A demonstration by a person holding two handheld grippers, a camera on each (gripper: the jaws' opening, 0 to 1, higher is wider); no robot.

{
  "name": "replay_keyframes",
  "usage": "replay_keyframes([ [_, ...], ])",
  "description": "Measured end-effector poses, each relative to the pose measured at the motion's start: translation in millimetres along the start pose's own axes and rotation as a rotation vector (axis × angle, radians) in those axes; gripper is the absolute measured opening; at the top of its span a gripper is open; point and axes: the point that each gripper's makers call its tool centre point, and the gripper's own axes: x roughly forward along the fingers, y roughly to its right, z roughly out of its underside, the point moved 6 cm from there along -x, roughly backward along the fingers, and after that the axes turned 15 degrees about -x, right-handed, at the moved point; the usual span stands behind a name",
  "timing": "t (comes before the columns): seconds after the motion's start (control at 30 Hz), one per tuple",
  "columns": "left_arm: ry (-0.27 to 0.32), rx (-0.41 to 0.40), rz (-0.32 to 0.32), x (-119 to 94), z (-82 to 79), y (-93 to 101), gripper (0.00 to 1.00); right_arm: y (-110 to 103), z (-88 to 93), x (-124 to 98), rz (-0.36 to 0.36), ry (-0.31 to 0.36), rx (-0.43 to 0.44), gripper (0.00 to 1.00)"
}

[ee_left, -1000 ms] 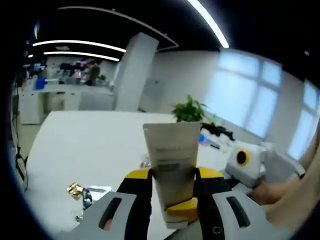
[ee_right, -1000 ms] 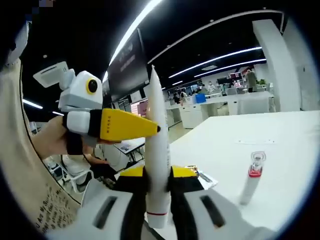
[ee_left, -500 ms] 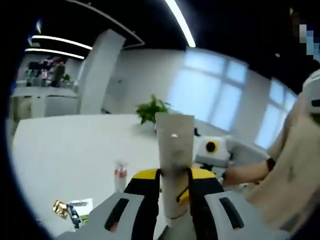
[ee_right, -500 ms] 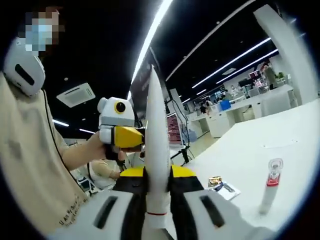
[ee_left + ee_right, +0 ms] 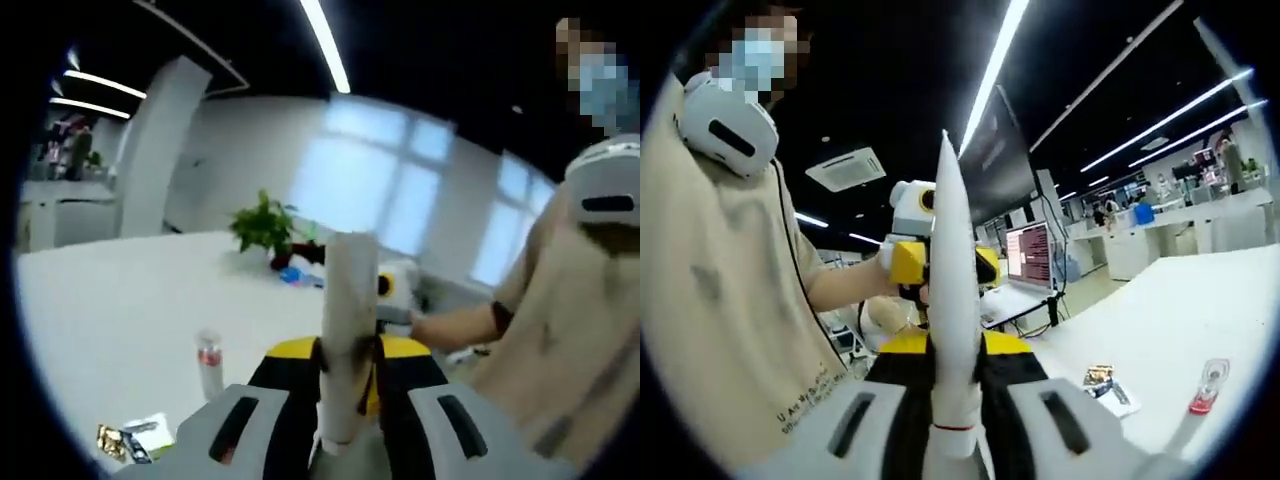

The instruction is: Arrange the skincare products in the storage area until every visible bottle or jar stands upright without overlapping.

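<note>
Person in a beige T-shirt (image 5: 730, 290) beside the white table (image 5: 120, 300). Left gripper (image 5: 345, 395) and right gripper (image 5: 955, 385) each clamp a white squeeze tube (image 5: 347, 330) upright between closed jaws, above the tabletop. Small red-capped bottle (image 5: 209, 362) stands on the table, near a foil packet (image 5: 112, 440).
</note>
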Motion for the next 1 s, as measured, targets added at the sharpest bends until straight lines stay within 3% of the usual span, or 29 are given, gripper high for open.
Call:
replay_keyframes([
  [0.23,-0.044,0.08,-0.01,2,1.3,-1.9,0.17,2,1.7,-1,-0.059,-0.022,-0.053,0.16],
  [0.53,-0.103,0.111,-0.078,9,7.1,-10.3,0.14,12,12.2,-1,-0.118,-0.117,-0.126,0.17],
  [0.73,-0.177,0.115,-0.12,16,22.2,-27.2,0.12,18,32.5,-2,-0.14,-0.222,-0.163,0.18],
  [1.0,-0.259,0.106,-0.172,25,51.4,-50.1,0.11,19,73.6,0,-0.15,-0.367,-0.172,0.2],
])
